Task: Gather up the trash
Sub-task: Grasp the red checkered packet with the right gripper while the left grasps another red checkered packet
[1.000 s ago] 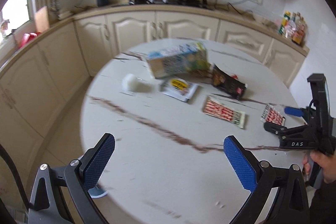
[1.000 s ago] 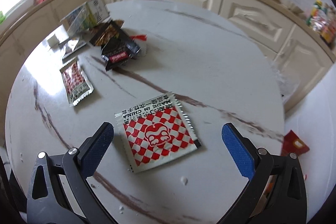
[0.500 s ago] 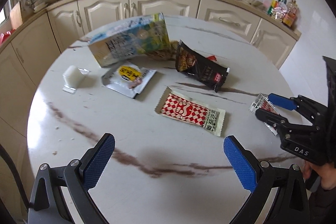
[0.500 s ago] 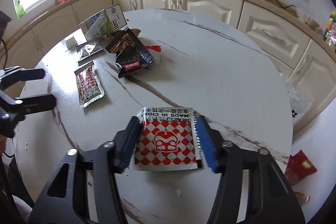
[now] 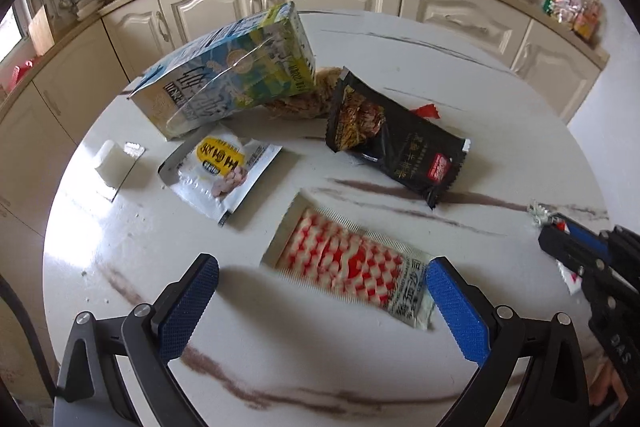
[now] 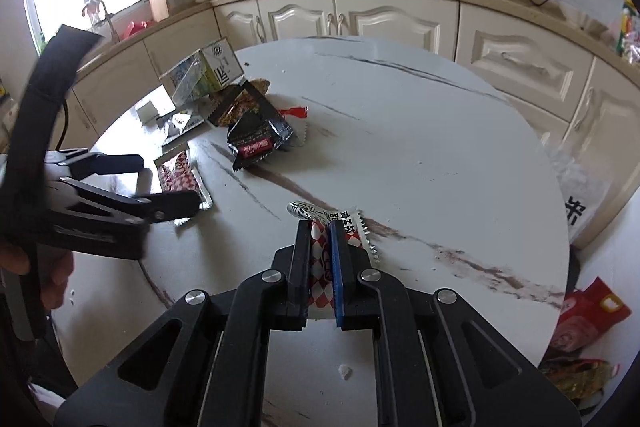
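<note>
Right gripper (image 6: pixel 320 239): jaws nearly together, pinching a square red-and-white checkered foil sachet (image 6: pixel 320 255) between the pads. Sachet is crumpled in the grip, its printed white top edge sticking out past the fingertips, over the round white marble-look table (image 6: pixel 420 155).

Left gripper (image 5: pixel 320 301): jaws wide apart, nothing between the pads pressed. It hovers above a long red-and-white checkered sachet (image 5: pixel 352 263), which lies flat on the table, straddled by the two blue pads; the right-hand pad sits just beside the sachet's printed end. Image of this sachet is motion-blurred.

Beyond the left gripper: black glossy snack wrapper (image 5: pixel 396 143), lying flat, ahead and to the right. White pouch with yellow label (image 5: pixel 222 171), torn open, ahead and left; contents cannot be told. Further out, blue-green-white cardboard carton (image 5: pixel 228 75) on its side, one end propped over a brown crumpled wrapper (image 5: pixel 308 99); carton's inside not visible. Small white block (image 5: pixel 110 163) far left near the table edge.

Floor to the right of the right gripper: red packaging (image 6: pixel 584 319).
</note>
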The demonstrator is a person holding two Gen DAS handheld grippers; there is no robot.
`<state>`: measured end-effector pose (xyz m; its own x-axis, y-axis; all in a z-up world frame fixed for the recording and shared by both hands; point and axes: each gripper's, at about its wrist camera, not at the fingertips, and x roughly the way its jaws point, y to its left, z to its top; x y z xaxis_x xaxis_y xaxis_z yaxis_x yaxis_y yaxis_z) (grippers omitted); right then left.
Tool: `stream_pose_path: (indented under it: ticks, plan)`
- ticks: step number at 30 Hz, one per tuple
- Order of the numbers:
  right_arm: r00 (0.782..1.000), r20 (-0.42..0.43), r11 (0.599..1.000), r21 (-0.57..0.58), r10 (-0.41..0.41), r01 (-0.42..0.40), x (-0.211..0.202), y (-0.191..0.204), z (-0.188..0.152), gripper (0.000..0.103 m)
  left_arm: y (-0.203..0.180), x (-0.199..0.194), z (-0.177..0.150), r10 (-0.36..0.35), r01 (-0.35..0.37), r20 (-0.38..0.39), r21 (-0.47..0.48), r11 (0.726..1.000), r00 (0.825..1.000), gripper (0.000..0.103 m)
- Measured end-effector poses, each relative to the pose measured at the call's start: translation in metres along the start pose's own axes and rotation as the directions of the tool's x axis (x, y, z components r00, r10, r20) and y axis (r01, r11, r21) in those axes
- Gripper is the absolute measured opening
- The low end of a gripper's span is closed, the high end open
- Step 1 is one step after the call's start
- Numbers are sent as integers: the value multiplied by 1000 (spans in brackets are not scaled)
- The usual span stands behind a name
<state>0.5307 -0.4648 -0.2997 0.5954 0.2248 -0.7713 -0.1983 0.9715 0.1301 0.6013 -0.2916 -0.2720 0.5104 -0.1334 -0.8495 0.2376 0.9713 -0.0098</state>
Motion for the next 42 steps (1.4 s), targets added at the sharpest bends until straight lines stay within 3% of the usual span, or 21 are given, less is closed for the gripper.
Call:
stream_pose_path:
  ticks: [4, 7, 11, 16, 18, 22, 23, 25, 26, 27, 32, 35, 38, 42]
  plan:
    - [1000, -5, 1000, 18, 16, -16, 1, -2, 1, 10, -4, 5, 1, 4, -4, 10, 1, 1000, 1000, 102]
    - [1000, -4, 1000, 22, 19, -18, 0, 0, -1, 10, -5, -2, -9, -20, 19, 30, 33, 999, 999, 94]
    - [1000, 0, 999, 29, 18, -18, 0, 2, -2, 10, 8, -13, -20, -57, 54, 52, 64, 997, 997, 60]
    - [999, -1, 999, 31, 38, -38, 0, 17, -3, 10, 24, -23, -29, -101, 95, 65, 93, 991, 993, 47]
    - [999, 0, 999, 25, 41, -41, 0, 25, -2, 10, 35, -28, -35, -126, 121, 76, 71, 990, 989, 31]
    - [999, 4, 999, 24, 48, -48, -3, 37, -1, 9, 56, -37, -40, -180, 173, 51, 106, 979, 982, 33]
    - [999, 11, 999, 22, 46, -47, -5, 40, -1, 9, 57, -41, -43, -174, 162, 82, 134, 978, 981, 34]
    - [998, 5, 998, 17, 55, -55, -5, 46, -1, 9, 56, -50, -48, -162, 135, 118, 205, 969, 980, 50]
    - [998, 6, 998, 16, 55, -55, -6, 49, -1, 9, 52, -52, -51, -169, 133, 124, 260, 956, 978, 67]
    - [999, 5, 998, 17, 53, -53, -6, 51, -1, 9, 46, -56, -55, -187, 136, 134, 318, 938, 973, 73]
    - [999, 6, 998, 29, 49, -49, -9, 54, 0, 9, 21, -45, -62, -141, 69, 134, 439, 896, 981, 71]
    - [999, 4, 999, 31, 42, -42, -10, 56, 0, 9, 12, -38, -65, -165, 88, 122, 477, 875, 979, 66]
    - [1000, 1, 999, 42, 29, -29, -12, 60, -2, 9, 8, -34, -64, -212, 149, 86, 466, 872, 973, 35]
    - [1000, -2, 999, 52, 7, -7, -11, 72, -4, 9, 13, -32, -60, -209, 153, 85, 434, 888, 974, 22]
